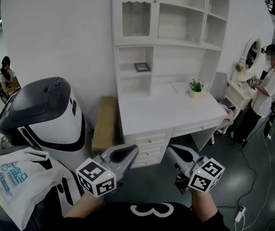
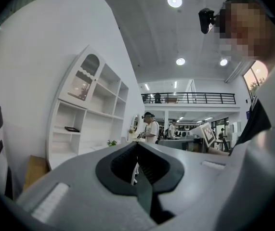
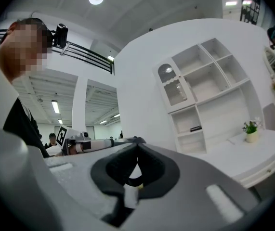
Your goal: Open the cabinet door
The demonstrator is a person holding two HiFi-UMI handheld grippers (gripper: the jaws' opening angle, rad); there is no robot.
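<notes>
The white cabinet [image 1: 176, 42] stands over a desk against the wall. Its arched glass door [image 1: 136, 13] at the upper left is closed; it also shows in the left gripper view [image 2: 82, 81] and the right gripper view [image 3: 176, 88]. My left gripper [image 1: 135, 149] and right gripper [image 1: 168, 149] are side by side low in the head view, in front of the desk and well short of the door. Both point level toward the furniture. The left gripper's [image 2: 137, 146] jaws are shut with nothing between them, and so are the right gripper's [image 3: 137, 146].
A grey and white robot body [image 1: 45, 114] with a plastic bag [image 1: 17, 177] stands at the left. A wooden board [image 1: 104, 124] leans beside the desk drawers [image 1: 149, 146]. A potted plant [image 1: 196, 86] sits on the desktop. A person [image 1: 267, 90] stands at the right.
</notes>
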